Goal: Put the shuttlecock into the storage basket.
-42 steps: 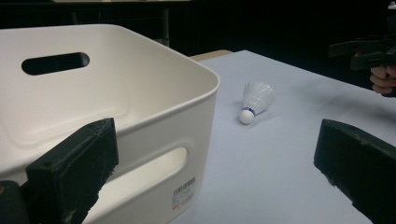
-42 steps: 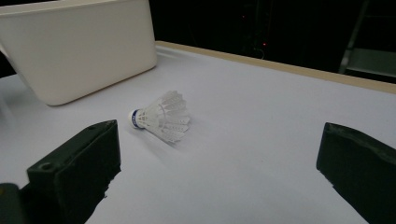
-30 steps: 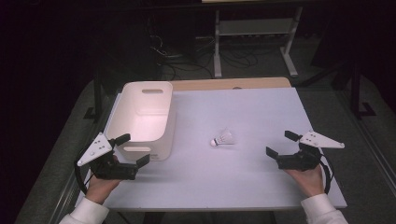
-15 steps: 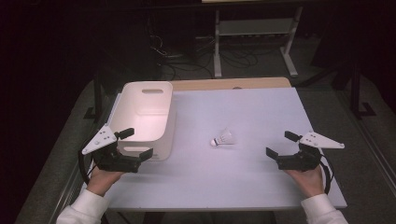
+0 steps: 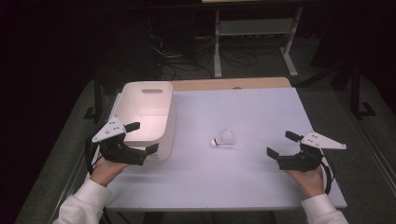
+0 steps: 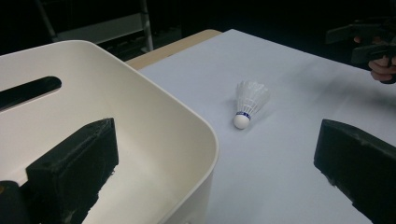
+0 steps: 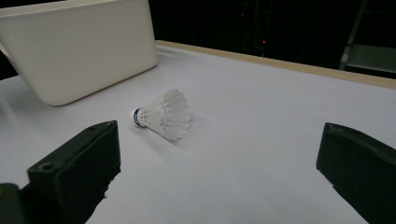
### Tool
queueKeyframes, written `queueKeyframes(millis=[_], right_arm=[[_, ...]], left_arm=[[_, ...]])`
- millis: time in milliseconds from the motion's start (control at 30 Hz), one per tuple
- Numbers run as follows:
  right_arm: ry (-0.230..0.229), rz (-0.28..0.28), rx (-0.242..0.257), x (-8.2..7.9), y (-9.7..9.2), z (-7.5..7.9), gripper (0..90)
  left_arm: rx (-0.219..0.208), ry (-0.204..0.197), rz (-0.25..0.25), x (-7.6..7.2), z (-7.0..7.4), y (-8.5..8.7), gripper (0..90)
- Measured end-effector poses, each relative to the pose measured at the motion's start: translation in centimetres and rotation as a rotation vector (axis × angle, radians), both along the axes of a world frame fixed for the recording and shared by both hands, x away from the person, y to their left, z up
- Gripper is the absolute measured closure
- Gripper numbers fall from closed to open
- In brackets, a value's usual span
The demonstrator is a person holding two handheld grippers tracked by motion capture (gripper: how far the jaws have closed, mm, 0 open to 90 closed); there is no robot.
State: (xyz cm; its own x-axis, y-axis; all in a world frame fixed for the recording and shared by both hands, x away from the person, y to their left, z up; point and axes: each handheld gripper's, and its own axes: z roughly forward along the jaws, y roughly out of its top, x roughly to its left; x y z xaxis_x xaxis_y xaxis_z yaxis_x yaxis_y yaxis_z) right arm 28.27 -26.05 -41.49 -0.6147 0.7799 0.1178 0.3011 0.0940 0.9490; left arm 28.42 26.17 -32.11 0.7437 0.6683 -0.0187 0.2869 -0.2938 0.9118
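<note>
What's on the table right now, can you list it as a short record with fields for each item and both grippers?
shuttlecock: white, on its side, mid-table, untouched
bin: white plastic, left of the shuttlecock, nothing seen inside
table: white top
left gripper: open, at the bin's near corner, holding nothing
right gripper: open, right of the shuttlecock, apart from it, holding nothing

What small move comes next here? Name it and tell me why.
Probably ease the right gripper forward toward the shuttlecock. The shuttlecock lies on its side on the white table, untouched, apart from the white bin. The right gripper's jaws stand open and aimed at it, with bare table between. The left gripper, also open, hovers at the bin's near corner.
</note>
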Motion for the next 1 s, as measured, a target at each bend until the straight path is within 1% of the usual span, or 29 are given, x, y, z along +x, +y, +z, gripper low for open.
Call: queueKeyframes(millis=[100,133,267,333,367,567,733,800,867,1000], right_arm=[[0.000,0.001,0.001,0.0,0.0,0.0,0.0],[-0.001,0.001,0.002,0.0,0.0,0.0,0.0],[0.002,-0.001,0.005,0.0,-0.1,0.0,0.0],[0.001,-0.002,0.006,0.0,-0.1,0.0,0.0],[0.000,-0.002,0.007,-0.1,-0.1,0.0,0.0],[0.002,0.001,0.009,-0.1,-0.1,0.0,0.0],[0.003,0.005,0.010,-0.1,-0.1,0.0,0.0],[0.004,0.005,0.012,-0.1,-0.1,0.0,0.0],[0.004,0.005,0.011,-0.1,-0.2,0.0,0.0],[0.001,0.006,0.009,-0.1,-0.1,0.0,0.0]], left_arm=[[0.010,0.009,-0.013,0.4,0.2,-0.4,0.0],[0.019,0.011,-0.017,0.5,0.3,-0.5,0.0],[0.020,0.014,-0.028,0.9,0.7,-1.2,0.0],[0.030,0.014,-0.034,1.1,0.9,-1.5,0.0],[0.043,0.013,-0.041,1.3,1.0,-1.6,0.0],[0.054,0.053,-0.076,2.0,1.1,-2.4,0.0],[0.082,0.070,-0.103,2.5,1.2,-3.2,0.0],[0.094,0.070,-0.114,2.7,1.3,-3.5,0.0],[0.097,0.068,-0.121,2.8,1.4,-3.7,0.0],[0.102,0.084,-0.132,3.3,1.6,-4.2,0.0]])
